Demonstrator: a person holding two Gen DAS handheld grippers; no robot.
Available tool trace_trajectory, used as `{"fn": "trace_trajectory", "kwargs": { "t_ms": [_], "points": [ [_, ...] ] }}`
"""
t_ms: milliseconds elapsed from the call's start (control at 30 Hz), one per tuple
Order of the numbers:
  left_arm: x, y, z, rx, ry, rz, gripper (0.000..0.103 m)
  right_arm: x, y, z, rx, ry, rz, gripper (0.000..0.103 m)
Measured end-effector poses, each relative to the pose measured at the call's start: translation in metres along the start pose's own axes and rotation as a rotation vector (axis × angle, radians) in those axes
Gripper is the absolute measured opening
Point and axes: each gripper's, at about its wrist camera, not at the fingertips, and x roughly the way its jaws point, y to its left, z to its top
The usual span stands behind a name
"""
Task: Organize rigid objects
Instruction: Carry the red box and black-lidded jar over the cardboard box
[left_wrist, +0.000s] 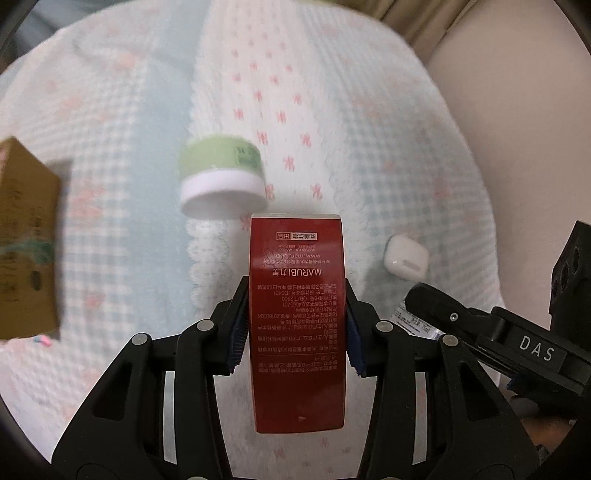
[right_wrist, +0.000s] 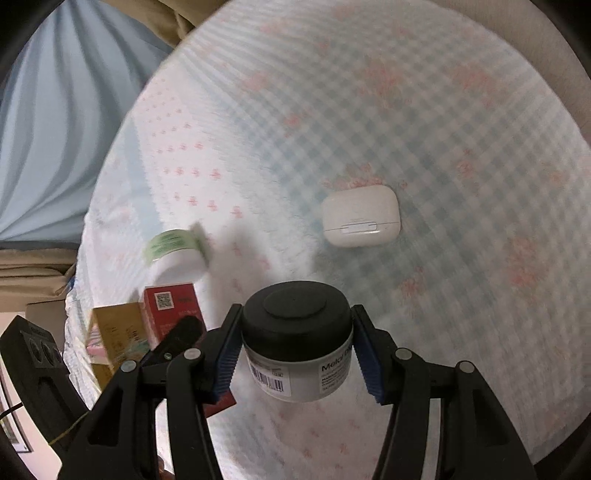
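Note:
My left gripper (left_wrist: 296, 325) is shut on a tall red MARUBI box (left_wrist: 297, 295), held above the quilted cloth. My right gripper (right_wrist: 295, 347) is shut on a white jar with a black lid (right_wrist: 296, 332). A green jar with a white lid (left_wrist: 221, 177) lies on its side beyond the red box; it also shows in the right wrist view (right_wrist: 177, 251). A white earbud case (left_wrist: 406, 258) lies to the right, and in the right wrist view (right_wrist: 360, 216) it lies ahead. A gold box (left_wrist: 26, 240) is at the left.
The round table carries a blue-and-white checked cloth with pink marks (right_wrist: 443, 147). A blue curtain (right_wrist: 55, 129) hangs at the left. The right gripper body (left_wrist: 517, 332) sits close to my left one. The red box (right_wrist: 173, 306) and gold box (right_wrist: 118, 332) stand side by side.

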Motion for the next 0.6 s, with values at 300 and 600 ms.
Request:
{"fn": "trace_trajectory", "kwargs": {
  "t_ms": [300, 600],
  "points": [
    [-0.108, 0.002, -0.006, -0.028, -0.138, 0.013, 0.040, -0.083, 0.048, -0.034, -0.111, -0.072, 0.070, 0.053],
    [-0.217, 0.048, -0.024, -0.126, -0.283, 0.051, 0.040, -0.132, 0.121, -0.057, -0.274, -0.087, 0.161, 0.053]
  ]
}}
